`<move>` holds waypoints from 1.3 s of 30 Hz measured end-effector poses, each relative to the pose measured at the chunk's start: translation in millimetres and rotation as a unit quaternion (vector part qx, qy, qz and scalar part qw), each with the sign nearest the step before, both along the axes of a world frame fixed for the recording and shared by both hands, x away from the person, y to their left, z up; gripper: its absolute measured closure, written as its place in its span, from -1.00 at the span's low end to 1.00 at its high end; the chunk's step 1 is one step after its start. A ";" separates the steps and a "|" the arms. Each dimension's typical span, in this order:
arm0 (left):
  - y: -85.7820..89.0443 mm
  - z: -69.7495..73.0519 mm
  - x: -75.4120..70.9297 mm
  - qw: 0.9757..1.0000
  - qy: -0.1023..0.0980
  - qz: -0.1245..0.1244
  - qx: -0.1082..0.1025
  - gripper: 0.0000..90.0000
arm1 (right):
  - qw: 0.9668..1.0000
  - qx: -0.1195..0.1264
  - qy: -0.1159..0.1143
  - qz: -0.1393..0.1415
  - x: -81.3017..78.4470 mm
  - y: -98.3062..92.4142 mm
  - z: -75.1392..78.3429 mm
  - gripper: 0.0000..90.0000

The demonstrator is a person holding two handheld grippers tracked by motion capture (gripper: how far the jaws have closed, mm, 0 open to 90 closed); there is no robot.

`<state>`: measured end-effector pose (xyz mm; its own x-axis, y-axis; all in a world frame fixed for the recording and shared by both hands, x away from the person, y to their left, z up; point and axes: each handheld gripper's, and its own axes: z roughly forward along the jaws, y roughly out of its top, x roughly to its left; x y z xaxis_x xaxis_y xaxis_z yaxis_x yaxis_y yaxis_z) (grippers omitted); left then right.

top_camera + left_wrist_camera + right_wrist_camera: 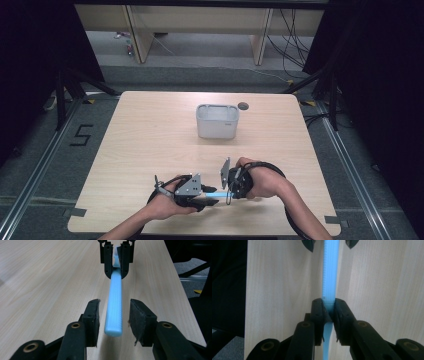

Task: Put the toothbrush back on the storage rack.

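blue stick passing from right gripper to left

low in the high view, just under the middle of the frame, the two grippers face each other over the near edge of the table [150, 130], with a light blue ribbed stick [216, 193] bridging the gap between them. the right gripper [231, 186] is clamped on it: in the right gripper view its pads squeeze the stick [329, 287] about where the ribbed part narrows to a thin tail, which runs on down between the jaws to the bottom of the frame.

the left gripper [212, 195] is not there yet. in the left gripper view the free, squared-off end of the stick [115, 307] hangs between the two pads [93, 320], with a clear gap on each side, so the jaws stand apart and touch nothing. the right gripper [116, 263] shows at the top middle of that frame, pinching the far end.

so the stick is lifted and lined up, held above the wood, and the left jaws are around it but have no grip. i'd judge that what is left is closing them on the end, then the right letting go. the grey bin [216, 121] sits above centre in the high view, well apart from both hands, and it looks like where the stick may end up, though that is only a guess.
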<state>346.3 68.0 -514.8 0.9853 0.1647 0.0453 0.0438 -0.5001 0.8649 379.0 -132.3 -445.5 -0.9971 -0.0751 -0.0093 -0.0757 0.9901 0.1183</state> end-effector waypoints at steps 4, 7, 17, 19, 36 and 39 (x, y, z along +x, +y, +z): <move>-2.8 -1.8 -1.9 1.000 0.002 -0.009 0.001 0.40 | 1.000 -0.010 0.006 -0.012 -3.9 2.8 0.7 0.75; -3.9 -2.1 -2.5 1.000 0.002 -0.015 0.003 0.46 | 1.000 -0.005 0.007 -0.008 -3.9 4.0 0.3 0.75; -3.4 -5.0 0.5 1.000 0.003 -0.012 0.014 0.71 | 1.000 0.005 0.002 0.013 -2.2 5.7 0.0 0.75; -3.1 -4.8 0.4 1.000 0.001 -0.012 0.015 0.72 | 1.000 0.002 0.006 0.003 -4.0 5.8 0.7 0.75; 7.5 -1.3 0.7 1.000 -0.018 0.019 -0.002 0.73 | 0.986 0.093 0.014 -0.139 -1.6 -8.4 8.7 0.28; 12.3 0.4 0.8 0.999 -0.020 0.030 -0.002 0.73 | 0.978 0.135 0.005 -0.161 -0.4 -16.5 10.7 0.22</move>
